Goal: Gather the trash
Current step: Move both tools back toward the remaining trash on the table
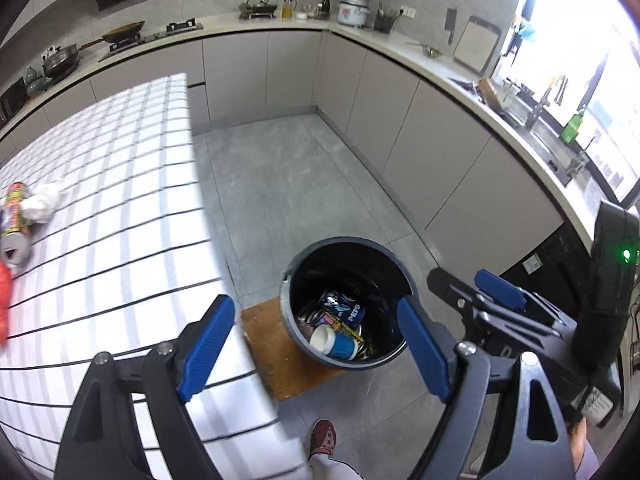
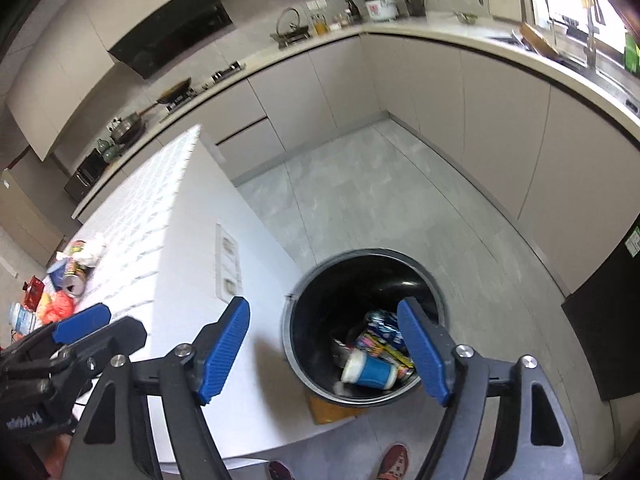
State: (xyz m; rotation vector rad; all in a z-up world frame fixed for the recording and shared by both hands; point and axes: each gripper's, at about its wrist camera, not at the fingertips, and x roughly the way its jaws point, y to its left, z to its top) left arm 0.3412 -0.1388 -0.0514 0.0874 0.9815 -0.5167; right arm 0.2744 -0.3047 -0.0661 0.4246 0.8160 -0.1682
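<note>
Left gripper (image 1: pixel 316 350) and right gripper (image 2: pixel 324 348) both spread, empty, above the black bin (image 2: pixel 298 292) at lower centre; bin holds a Pepsi can (image 1: pixel 345 307) and blue cup (image 2: pixel 370 371); left frame edge: can (image 1: pixel 15 222), crumpled tissue (image 1: pixel 44 205) remain on the checked table (image 1: pixel 120 168); task partly done.

The red bag (image 1: pixel 3 304) is cut off at the frame's left edge.
</note>
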